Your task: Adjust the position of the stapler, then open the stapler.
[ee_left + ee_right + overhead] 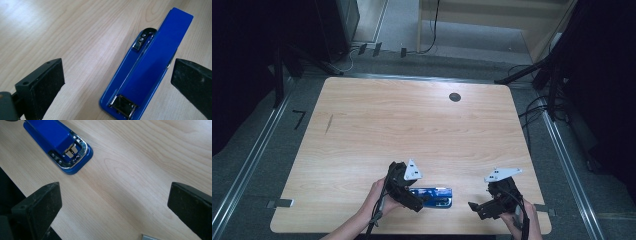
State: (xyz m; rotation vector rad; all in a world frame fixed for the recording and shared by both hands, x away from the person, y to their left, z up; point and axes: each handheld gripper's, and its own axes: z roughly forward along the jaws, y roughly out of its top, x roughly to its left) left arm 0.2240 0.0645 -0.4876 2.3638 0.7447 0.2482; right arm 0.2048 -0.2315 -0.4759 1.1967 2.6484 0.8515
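Observation:
A blue stapler (435, 197) lies flat on the wooden table (412, 125) near its front edge. My left gripper (416, 203) hovers at the stapler's left end. In the left gripper view the stapler (150, 67) lies between the wide jaws of the left gripper (118, 75), closer to the right one, and neither pad touches it. My right gripper (477, 207) stands to the right of the stapler, apart from it. In the right gripper view the right gripper (115, 197) is open over bare wood, and the stapler's (57, 137) metal end is at the upper left.
A dark round grommet (455, 97) sits in the table's far part. Metal brackets (282, 203) stick out at the front corners, and one such bracket (150, 237) is close to the right gripper. Cables and stands (542, 75) ring the table on the floor.

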